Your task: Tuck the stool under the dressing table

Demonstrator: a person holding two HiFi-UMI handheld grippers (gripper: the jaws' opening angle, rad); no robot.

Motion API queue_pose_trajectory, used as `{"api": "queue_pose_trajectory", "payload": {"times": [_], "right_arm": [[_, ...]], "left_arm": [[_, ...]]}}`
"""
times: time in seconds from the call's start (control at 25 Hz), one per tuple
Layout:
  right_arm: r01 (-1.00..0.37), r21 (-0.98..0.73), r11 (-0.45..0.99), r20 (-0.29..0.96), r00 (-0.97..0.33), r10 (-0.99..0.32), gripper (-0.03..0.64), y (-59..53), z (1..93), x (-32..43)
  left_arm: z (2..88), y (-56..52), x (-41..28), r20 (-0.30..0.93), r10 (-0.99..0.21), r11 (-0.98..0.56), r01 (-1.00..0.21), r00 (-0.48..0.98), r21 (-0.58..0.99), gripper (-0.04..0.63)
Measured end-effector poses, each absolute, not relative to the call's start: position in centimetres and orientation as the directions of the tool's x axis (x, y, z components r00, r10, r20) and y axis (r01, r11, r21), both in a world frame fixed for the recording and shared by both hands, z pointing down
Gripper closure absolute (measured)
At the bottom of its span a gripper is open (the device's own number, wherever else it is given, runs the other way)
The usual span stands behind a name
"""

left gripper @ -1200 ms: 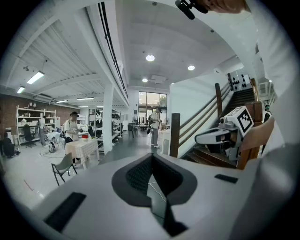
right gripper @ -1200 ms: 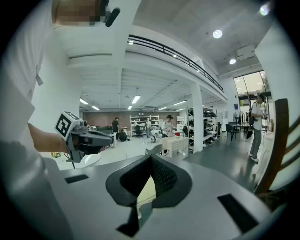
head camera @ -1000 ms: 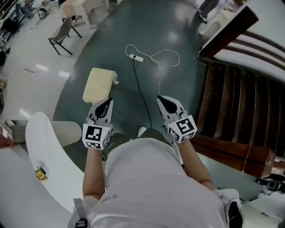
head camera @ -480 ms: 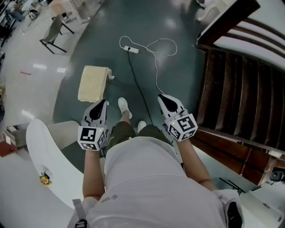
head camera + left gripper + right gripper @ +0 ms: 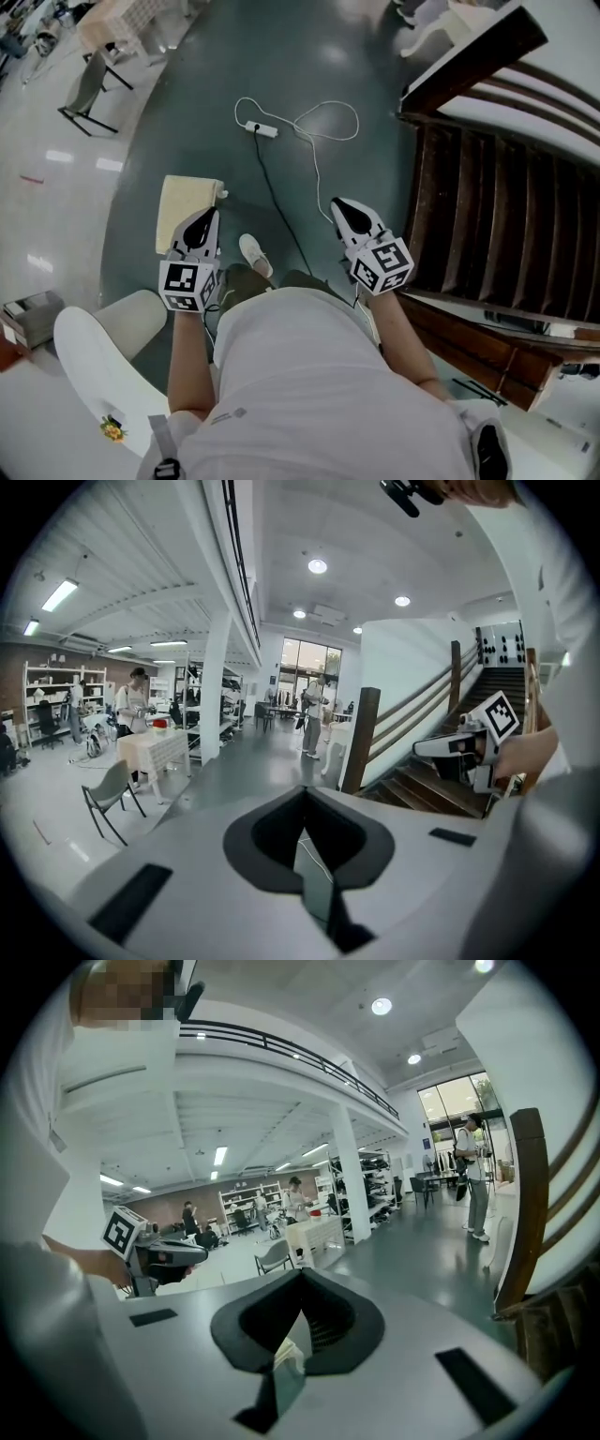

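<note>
In the head view a cream padded stool [image 5: 178,202] stands on the dark green floor, ahead and to the left. My left gripper [image 5: 204,217] is held in the air over the stool's near right corner, shut and empty. My right gripper [image 5: 339,206] is level with it on the right, also shut and empty. A white curved tabletop [image 5: 89,375] with a small sticker lies at the lower left. In the left gripper view the left gripper [image 5: 302,841] has its jaws together, with the right gripper [image 5: 450,747] showing at the right. The right gripper view shows the right gripper [image 5: 298,1330] shut and the left gripper [image 5: 173,1252] at the left.
A white power strip [image 5: 255,127] with looping cable lies on the floor ahead. A dark wooden staircase [image 5: 487,206] fills the right side. A folding chair [image 5: 89,89] stands at the far left. My shoe [image 5: 251,253] steps between the grippers. People stand in the distance.
The person has walked forward, and the stool and cable have slid down the head view, nearer to me. Both grippers travelled along, still shut. The left one now overlaps the stool's near corner.
</note>
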State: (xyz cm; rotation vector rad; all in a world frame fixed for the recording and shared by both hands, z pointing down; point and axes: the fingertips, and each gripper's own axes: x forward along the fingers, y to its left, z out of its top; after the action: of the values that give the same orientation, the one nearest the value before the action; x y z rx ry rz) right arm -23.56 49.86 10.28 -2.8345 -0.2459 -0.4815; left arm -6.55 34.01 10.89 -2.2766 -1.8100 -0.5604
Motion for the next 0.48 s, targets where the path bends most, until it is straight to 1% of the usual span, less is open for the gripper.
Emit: {"api": "queue_pose_trajectory", "payload": {"times": [0.28,0.48], "right_arm": [[0.209,-0.247,-0.946,0.351,0.929,0.113,0.609,53.1,10.6,-13.3],[0.169,-0.264,-0.949,0.364,0.929,0.064,0.609,53.9,11.2,-7.5]], "left_arm": [[11.5,37.0,3.6,0.41,0.894,-0.246,0.963,0.181,0.112,0.594],[12.5,36.9,8.8,0.435,0.874,-0.303,0.943,0.217,0.14,0.594]]}}
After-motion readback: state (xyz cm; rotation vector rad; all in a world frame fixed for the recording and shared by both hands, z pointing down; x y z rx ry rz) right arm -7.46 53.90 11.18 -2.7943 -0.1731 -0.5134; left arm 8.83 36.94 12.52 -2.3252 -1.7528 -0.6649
